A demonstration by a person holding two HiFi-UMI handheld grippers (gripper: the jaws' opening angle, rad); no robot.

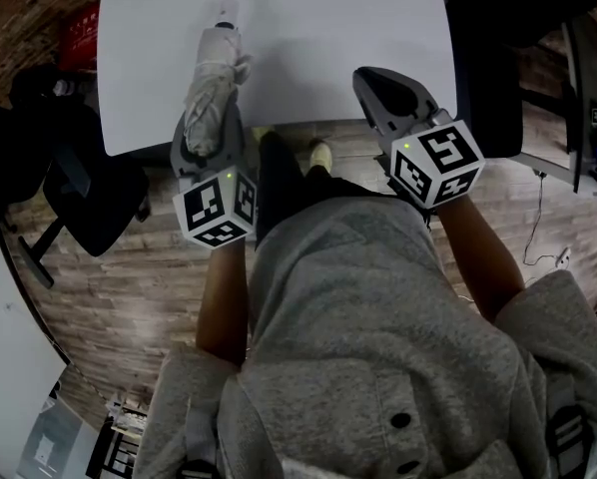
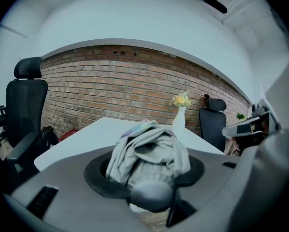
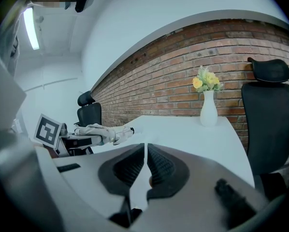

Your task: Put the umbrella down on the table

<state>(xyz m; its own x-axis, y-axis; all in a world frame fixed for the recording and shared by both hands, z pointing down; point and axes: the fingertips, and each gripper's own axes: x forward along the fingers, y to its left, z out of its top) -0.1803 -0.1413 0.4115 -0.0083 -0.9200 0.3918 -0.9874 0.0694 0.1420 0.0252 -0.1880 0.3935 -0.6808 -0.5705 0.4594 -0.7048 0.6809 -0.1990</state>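
Folded pale umbrella [image 1: 217,73], fabric crumpled, sits clamped between the left gripper [image 1: 208,133] jaws — right gripper [image 1: 370,80] jaws pressed together, empty.

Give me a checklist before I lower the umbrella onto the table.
1. Left gripper clamped on the umbrella: ok.
2. Umbrella's tip over the table: ok.
3. Vase well away from the landing spot: ok.
4. Right gripper shut, empty, apart from the umbrella: ok.
5. Umbrella touching the tabletop: cannot tell.
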